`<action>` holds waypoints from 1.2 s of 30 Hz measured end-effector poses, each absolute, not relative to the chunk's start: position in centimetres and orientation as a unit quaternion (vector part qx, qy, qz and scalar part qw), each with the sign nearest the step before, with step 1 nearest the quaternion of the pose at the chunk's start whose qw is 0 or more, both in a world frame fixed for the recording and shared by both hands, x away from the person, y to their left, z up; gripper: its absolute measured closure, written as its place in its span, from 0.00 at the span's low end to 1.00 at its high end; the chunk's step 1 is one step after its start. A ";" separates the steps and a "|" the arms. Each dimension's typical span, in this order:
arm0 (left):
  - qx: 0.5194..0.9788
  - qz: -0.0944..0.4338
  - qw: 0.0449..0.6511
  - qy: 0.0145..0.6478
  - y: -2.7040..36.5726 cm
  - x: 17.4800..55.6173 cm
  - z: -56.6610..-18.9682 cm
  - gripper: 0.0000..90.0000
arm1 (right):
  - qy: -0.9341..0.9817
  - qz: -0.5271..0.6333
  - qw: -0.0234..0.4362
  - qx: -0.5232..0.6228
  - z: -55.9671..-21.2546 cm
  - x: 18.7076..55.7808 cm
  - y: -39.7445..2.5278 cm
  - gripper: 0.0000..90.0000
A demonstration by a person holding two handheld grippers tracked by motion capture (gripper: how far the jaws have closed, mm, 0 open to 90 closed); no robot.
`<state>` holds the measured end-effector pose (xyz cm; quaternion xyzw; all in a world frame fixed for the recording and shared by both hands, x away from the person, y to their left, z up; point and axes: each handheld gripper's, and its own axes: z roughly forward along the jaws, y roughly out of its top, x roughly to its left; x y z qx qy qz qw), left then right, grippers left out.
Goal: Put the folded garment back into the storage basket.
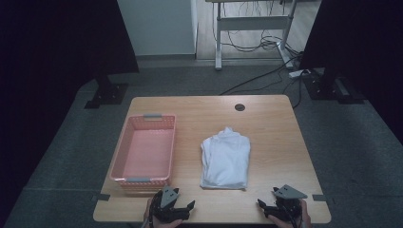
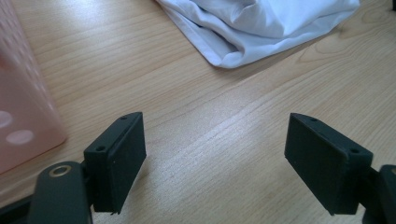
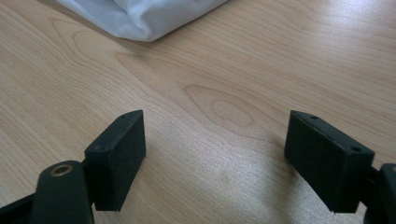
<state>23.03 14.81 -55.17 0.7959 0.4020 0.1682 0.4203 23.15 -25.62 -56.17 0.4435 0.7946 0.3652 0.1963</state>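
Note:
A folded white garment [image 1: 225, 158] lies in the middle of the wooden table [image 1: 271, 123]. To its left stands a pink plastic basket [image 1: 124, 150] with nothing in it. My left gripper [image 1: 183, 205] rests near the front edge, just below the basket's near right corner, jaws spread wide with nothing between them. My right gripper [image 1: 267, 204] sits at the front right, also open and holding nothing. In the left gripper view the garment [image 2: 261, 28] lies ahead and the basket wall [image 2: 21, 107] is at the left. A corner of the garment [image 3: 135, 16] lies ahead of the right gripper [image 3: 215, 154].
A round cable hole [image 1: 240, 107] sits at the table's far edge. Beyond the table are a desk frame [image 1: 252, 23] with cables on the floor and dark stands at both sides.

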 end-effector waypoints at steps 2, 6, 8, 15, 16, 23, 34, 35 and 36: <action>0.797 0.167 0.420 0.401 14.8 23.0 -55.1 0.22 | 0.795 0.365 0.196 0.443 -56.2 23.2 -25.6 0.22; 0.797 0.167 0.420 0.402 14.8 23.0 -55.1 0.22 | 0.797 0.366 0.195 0.440 -56.2 23.2 -25.6 0.22; 0.796 0.166 0.420 0.402 14.9 23.0 -55.1 0.22 | 0.797 0.367 0.195 0.439 -56.2 23.2 -25.6 0.22; 0.797 0.165 0.419 0.401 14.9 22.9 -55.1 0.22 | 0.801 0.367 0.192 0.432 -56.2 23.4 -25.7 0.21; 0.797 0.165 0.420 0.402 14.9 22.9 -55.0 0.22 | 0.801 0.367 0.192 0.432 -56.2 23.4 -25.7 0.20; 0.793 0.170 0.424 0.403 15.1 22.8 -54.7 0.23 | 0.801 0.369 0.192 0.431 -56.2 23.5 -25.7 0.20; 0.792 0.176 0.426 0.401 15.1 22.7 -54.5 0.24 | 0.801 0.369 0.192 0.430 -56.3 23.5 -25.7 0.20; 0.791 0.175 0.427 0.402 15.1 22.7 -54.5 0.24 | 0.801 0.369 0.192 0.430 -56.2 23.5 -25.7 0.20; 0.790 0.175 0.427 0.403 15.0 22.7 -54.6 0.24 | 0.802 0.369 0.192 0.430 -56.2 23.5 -25.7 0.20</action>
